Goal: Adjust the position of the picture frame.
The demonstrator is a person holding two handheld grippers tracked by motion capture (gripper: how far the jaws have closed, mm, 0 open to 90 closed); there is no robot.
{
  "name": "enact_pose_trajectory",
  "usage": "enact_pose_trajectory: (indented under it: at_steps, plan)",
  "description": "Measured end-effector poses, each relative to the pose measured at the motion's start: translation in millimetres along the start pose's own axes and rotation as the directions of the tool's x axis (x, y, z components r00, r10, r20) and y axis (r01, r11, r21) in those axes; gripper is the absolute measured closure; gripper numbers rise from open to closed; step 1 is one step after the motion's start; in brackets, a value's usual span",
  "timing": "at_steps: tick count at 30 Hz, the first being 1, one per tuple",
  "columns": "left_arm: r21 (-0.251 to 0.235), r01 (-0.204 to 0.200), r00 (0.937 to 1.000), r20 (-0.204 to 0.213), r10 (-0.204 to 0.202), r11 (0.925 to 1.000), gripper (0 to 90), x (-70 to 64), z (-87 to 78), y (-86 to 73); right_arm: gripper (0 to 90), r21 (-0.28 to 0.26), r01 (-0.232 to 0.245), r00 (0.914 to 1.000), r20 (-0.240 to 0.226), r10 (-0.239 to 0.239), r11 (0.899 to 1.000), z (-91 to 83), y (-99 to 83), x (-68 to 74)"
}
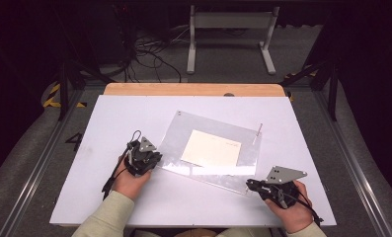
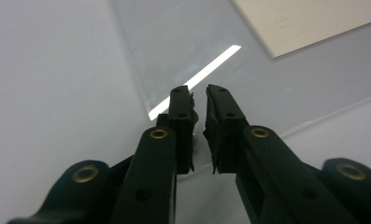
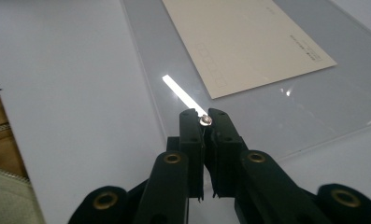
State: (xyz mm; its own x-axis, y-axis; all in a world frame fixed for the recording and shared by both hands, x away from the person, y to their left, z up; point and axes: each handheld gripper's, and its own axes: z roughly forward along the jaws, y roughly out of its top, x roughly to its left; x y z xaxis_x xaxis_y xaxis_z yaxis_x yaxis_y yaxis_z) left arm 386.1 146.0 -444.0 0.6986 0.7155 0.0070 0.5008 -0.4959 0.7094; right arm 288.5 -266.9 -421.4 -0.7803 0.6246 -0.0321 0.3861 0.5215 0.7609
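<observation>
A clear plastic sheet lies at an angle on the white table board, with a cream card on top of it. My left gripper rests at the sheet's near-left corner. In the left gripper view its jaws stand a narrow gap apart over that corner with nothing between them. My right gripper sits at the sheet's near-right corner. In the right gripper view its jaws are pressed onto a small silver screw, just above the sheet near the card.
A thin metal pin stands at the sheet's far-right corner and a small dot marks its far-left corner. A wooden strip edges the table's far side. Beyond it stand cables and a white frame on the floor.
</observation>
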Motion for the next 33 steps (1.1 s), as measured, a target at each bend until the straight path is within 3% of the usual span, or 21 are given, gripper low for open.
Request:
enact_pose_trajectory:
  at_steps: [2,3,4,6,9,10,12,13,14,15,17,21,22,23,24,26,28,30,31,32,33]
  plan:
    - [-0.074,0.004,0.9967,0.081,0.002,0.9972,74.5,-6.2,-18.8,-2.7,85.0,-0.017,-0.001,0.9981,-0.061,0.0,1.0,3.1,5.5,6.5]
    - [-0.074,0.004,0.9967,0.081,0.002,0.9972,69.8,-6.2,-18.8,-2.7,85.0,-0.017,-0.001,0.9981,-0.061,0.0,1.0,3.1,5.5,6.5]
    - [-0.099,-0.006,0.9906,0.135,0.019,0.995,69.8,-9.5,-26.0,-4.8,85.0,-0.018,0.016,0.992,-0.125,-0.018,1.0,9.7,14.2,16.0]
    - [-0.061,0.009,0.9727,0.232,0.005,0.9981,60.9,-21.1,-31.5,-8.7,85.0,-0.011,0.07,0.9804,-0.184,-0.071,0.997,22.0,29.5,34.2]
    - [-0.032,-0.098,0.9335,0.343,0.104,0.9946,53.9,-52.9,-35.8,-18.4,84.9,-0.024,0.133,0.9532,-0.27,-0.135,0.991,46.4,58.2,62.5]
    - [-0.035,-0.135,0.9203,0.366,0.139,0.9902,52.3,-61.8,-37.4,-20.2,84.9,-0.032,0.143,0.9489,-0.28,-0.146,0.989,53.4,66.0,68.5]
    - [-0.055,-0.182,0.9023,0.387,0.189,0.9817,51.1,-74.1,-40.6,-22.4,84.9,-0.048,0.156,0.9463,-0.279,-0.163,0.987,65.5,78.0,78.8]
    - [-0.057,-0.184,0.8994,0.393,0.192,0.9812,50.9,-76.9,-41.1,-22.8,84.8,-0.055,0.17,0.9469,-0.267,-0.179,0.984,74.7,84.4,84.5]
    - [-0.057,-0.184,0.8994,0.393,0.192,0.9812,50.9,-76.9,-41.1,-22.8,84.8,-0.055,0.17,0.9469,-0.267,-0.179,0.984,74.7,84.4,84.5]
    - [-0.056,-0.161,0.9029,0.395,0.17,0.9854,50.9,-78.4,-38.6,-23.5,84.6,-0.055,0.175,0.9471,-0.264,-0.183,0.983,95.1,89.9,92.1]
    - [-0.057,-0.159,0.9029,0.395,0.168,0.9856,51.7,-78.5,-35.9,-24.3,84.1,-0.044,0.18,0.9417,-0.281,-0.185,0.983,108.8,87.2,93.4]
    - [-0.064,-0.155,0.915,0.367,0.168,0.9859,52.0,-84.0,-28.2,-25.2,70.4,-0.113,0.175,0.9315,-0.303,-0.202,0.978,95.9,83.6,79.4]
    - [-0.069,-0.164,0.9156,0.361,0.177,0.9841,50.4,-87.2,-26.2,-24.3,67.2,-0.166,0.151,0.9341,-0.299,-0.195,0.975,82.9,81.0,66.7]
    - [-0.074,-0.182,0.9152,0.351,0.197,0.9804,48.6,-91.6,-24.0,-22.7,65.0,-0.199,0.128,0.9492,-0.26,-0.178,0.972,71.5,76.8,54.5]
    - [-0.079,-0.186,0.9146,0.35,0.202,0.9794,47.5,-94.3,-22.4,-21.8,62.3,-0.209,0.109,0.9724,-0.181,-0.147,0.972,59.5,69.6,36.9]
    - [-0.083,-0.19,0.9164,0.342,0.207,0.9782,47.3,-100.6,-16.8,-19.4,58.7,-0.203,0.056,0.9948,-0.072,-0.072,0.978,46.9,57.1,8.9]
    - [-0.068,-0.195,0.9232,0.324,0.207,0.9784,49.8,-105.1,-9.7,-16.4,54.0,-0.22,-0.044,0.998,0.034,0.053,0.974,39.7,44.3,-24.4]
    - [-0.051,-0.211,0.9359,0.277,0.217,0.9761,60.3,-110.7,-4.3,-14.0,54.4,-0.206,-0.081,0.993,0.067,0.097,0.975,43.5,39.5,-48.0]
    - [-0.043,-0.227,0.9369,0.263,0.23,0.973,69.5,-112.5,-2.2,-13.5,55.5,-0.168,-0.082,0.9927,0.074,0.095,0.982,50.3,39.8,-56.4]
    - [-0.044,-0.21,0.9272,0.308,0.214,0.9766,75.5,-112.4,-1.2,-14.0,60.7,-0.135,-0.085,0.9935,0.063,0.095,0.987,59.1,40.1,-63.5]
    - [-0.043,-0.204,0.9295,0.305,0.207,0.978,84.2,-113.3,-1.5,-14.4,71.9,-0.096,-0.09,0.9946,0.043,0.094,0.991,71.4,40.4,-71.5]
